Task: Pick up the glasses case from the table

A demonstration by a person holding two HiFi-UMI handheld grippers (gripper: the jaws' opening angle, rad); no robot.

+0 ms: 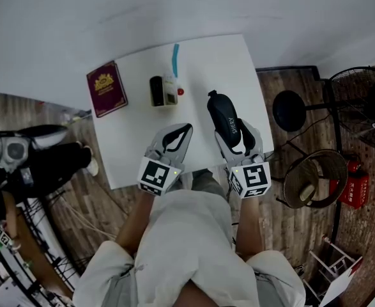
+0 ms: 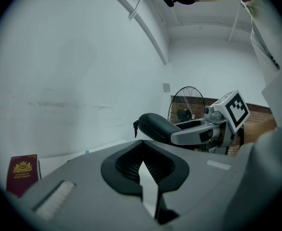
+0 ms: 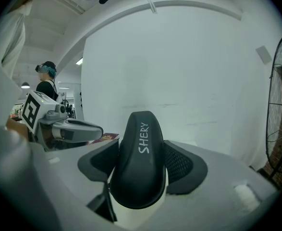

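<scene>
The glasses case (image 1: 224,115), black and rounded with the white lettering "SHERY" along its top, sits lengthwise between the jaws of the right gripper (image 1: 237,135). The jaws are clamped on its sides, and the dark ribbed pads press against both flanks in the right gripper view. About half of the case sticks out past the jaw tips. In the head view it lies over the right part of the white table (image 1: 130,152), close to the right edge. In the left gripper view it appears clear of the tabletop, with only the pale wall behind it.

The left gripper (image 1: 174,138) hangs just beside it, over the table's near-middle. Its jaws are drawn together, tips meeting, with nothing between them. The two grippers are side by side but apart, both near the table's front edge, where the person's legs stand.

Ahead of the grippers the tabletop is bare up to a small cluster toward the far side: a black block (image 1: 156,91) touching a small bottle with a red cap (image 1: 170,89), and a blue stick (image 1: 175,59) beyond them near the far edge. A dark red booklet (image 1: 107,88) with a gold crest lies at the far left corner. The far edge meets the white wall.

Right of the table, on the wood floor, stand a black round stool (image 1: 289,110), a fan (image 1: 366,101) and a wire basket (image 1: 312,178).
</scene>
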